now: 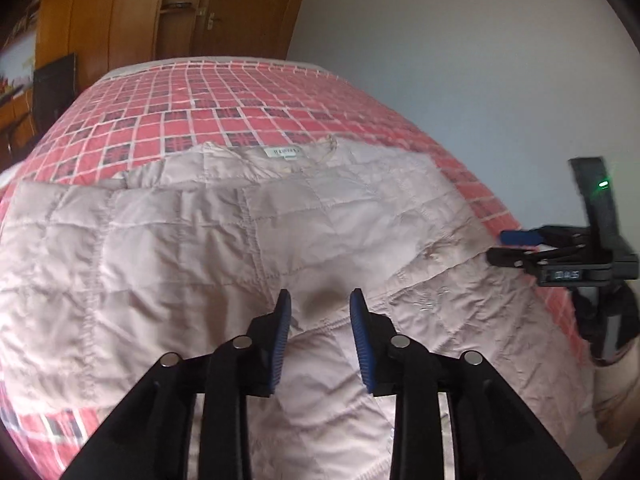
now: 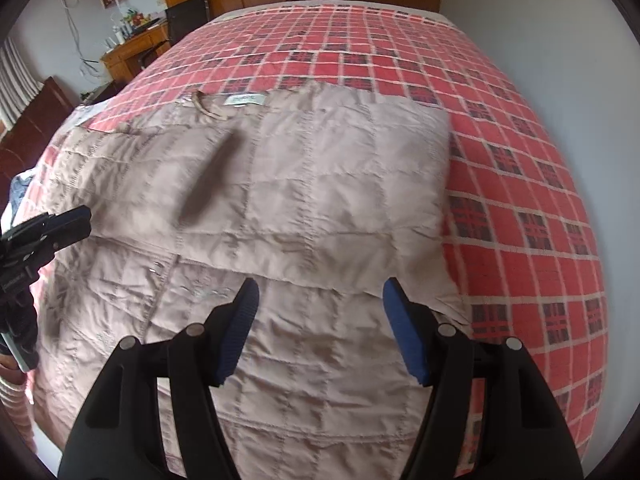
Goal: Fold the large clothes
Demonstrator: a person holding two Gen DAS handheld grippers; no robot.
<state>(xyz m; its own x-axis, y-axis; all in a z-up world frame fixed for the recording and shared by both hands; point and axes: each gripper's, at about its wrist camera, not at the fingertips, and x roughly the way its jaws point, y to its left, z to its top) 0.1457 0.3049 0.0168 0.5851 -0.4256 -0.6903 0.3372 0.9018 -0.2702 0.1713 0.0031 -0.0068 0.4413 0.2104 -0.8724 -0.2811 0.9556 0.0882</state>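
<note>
A: Nearest first. Left gripper (image 1: 320, 300): blue pads parted by a narrow gap, nothing between them, hovering over the quilted beige jacket (image 1: 224, 240).

B: Right gripper (image 2: 318, 292): jaws spread wide, empty, above the jacket's lower half near its right edge.

A: Jacket position: spread flat on the red plaid bedspread (image 2: 520, 160), lining up. One panel lies folded across the body, its edge running diagonally just ahead of both grippers.

B: Further up: collar with hanging loop (image 2: 206, 106) and white label (image 2: 245, 99) at the jacket's far end.

A: Beyond the bed: wooden door (image 1: 208, 8) and wardrobe. A desk (image 2: 132, 50) with clutter stands far left in the right wrist view.
</note>
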